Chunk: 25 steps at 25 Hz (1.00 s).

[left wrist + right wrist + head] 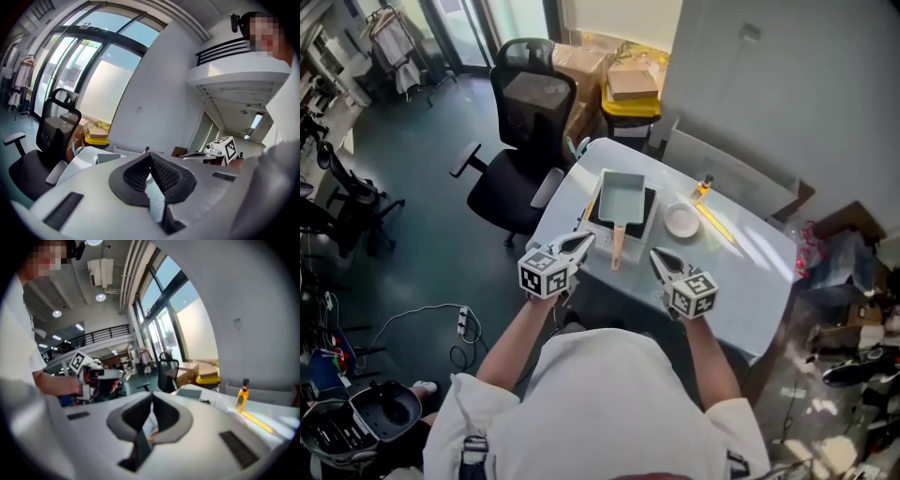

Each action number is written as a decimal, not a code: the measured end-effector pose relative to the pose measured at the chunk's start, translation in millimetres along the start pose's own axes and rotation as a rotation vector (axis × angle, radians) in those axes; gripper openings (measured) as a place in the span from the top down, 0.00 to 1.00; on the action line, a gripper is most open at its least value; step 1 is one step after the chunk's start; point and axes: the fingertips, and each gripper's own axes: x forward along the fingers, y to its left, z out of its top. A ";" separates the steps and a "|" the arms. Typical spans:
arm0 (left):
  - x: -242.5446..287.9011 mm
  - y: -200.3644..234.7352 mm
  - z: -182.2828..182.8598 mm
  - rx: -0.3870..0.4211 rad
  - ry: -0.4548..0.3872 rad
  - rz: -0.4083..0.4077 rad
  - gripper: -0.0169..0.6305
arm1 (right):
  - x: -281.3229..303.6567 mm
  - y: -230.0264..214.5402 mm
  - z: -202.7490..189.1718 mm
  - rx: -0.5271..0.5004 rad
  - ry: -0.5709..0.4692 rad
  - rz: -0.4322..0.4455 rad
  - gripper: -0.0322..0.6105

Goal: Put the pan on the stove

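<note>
White bench [750, 272], centre frame: the rectangular pan [623, 199] is seen resting on the black stove [650, 206], so the task is judged complete. The left hand-held gripper [581, 243] and right hand-held gripper [659, 257] are held shut and empty at the bench's lower edge, where open room is found; an office chair [525, 122] is seen crowding the upper left.

A pale counter [750, 272] runs slantwise from the upper middle of the head view to the lower right. A black stove [650, 204] sits on its upper left part. Just right of the stove lies a small white plate [682, 221]. Above the plate stands a small orange bottle [702, 189], and a yellow strip [717, 225] lies beside them.
</note>
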 end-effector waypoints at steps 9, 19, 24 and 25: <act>-16.4 18.0 5.7 0.049 0.028 -0.042 0.93 | -1.3 10.0 10.8 0.018 -0.053 -0.099 0.89; -24.4 29.9 12.1 0.040 0.027 -0.072 0.93 | 8.4 22.3 18.5 0.018 -0.074 -0.133 0.90; -23.6 33.3 12.3 0.039 0.034 -0.084 0.93 | 12.8 26.1 19.3 0.006 -0.071 -0.132 0.90; -23.4 33.6 12.6 0.038 0.036 -0.085 0.93 | 13.0 26.4 19.1 0.006 -0.071 -0.133 0.90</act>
